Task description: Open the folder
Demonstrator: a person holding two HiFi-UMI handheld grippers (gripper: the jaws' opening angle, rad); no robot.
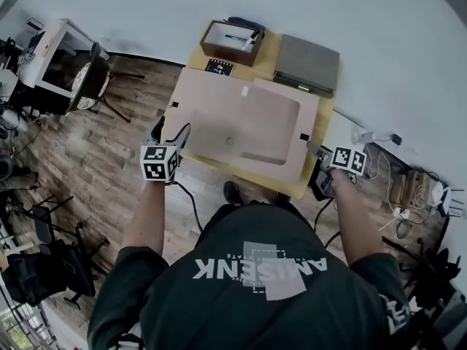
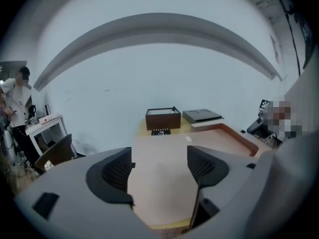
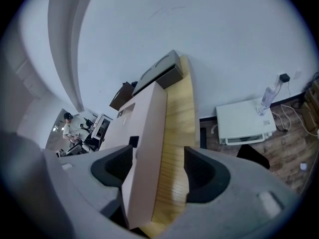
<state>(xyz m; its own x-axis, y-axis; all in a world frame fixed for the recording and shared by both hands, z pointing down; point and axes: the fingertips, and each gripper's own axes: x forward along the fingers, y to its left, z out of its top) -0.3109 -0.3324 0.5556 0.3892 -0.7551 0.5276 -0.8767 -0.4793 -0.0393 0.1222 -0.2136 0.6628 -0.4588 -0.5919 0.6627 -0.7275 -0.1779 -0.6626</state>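
Observation:
A large beige folder (image 1: 241, 122) lies flat and closed on the wooden table (image 1: 310, 188), with a rounded flap and a small button at its middle. My left gripper (image 1: 171, 133) hovers at the folder's left edge. In the left gripper view the left gripper (image 2: 160, 168) is open, with the folder (image 2: 164, 153) lying ahead between its jaws. My right gripper (image 1: 315, 152) is at the folder's right edge. In the right gripper view the right gripper (image 3: 158, 171) is open, and the folder's thick edge (image 3: 144, 153) runs between its jaws, unclamped.
At the back of the table stand a brown open box (image 1: 232, 41), a black marker card (image 1: 219, 67) and a grey closed case (image 1: 306, 64). A chair (image 1: 91, 79) and a white desk stand on the left. Cables (image 1: 416, 188) lie on the floor at right, near a low white table (image 3: 244, 121).

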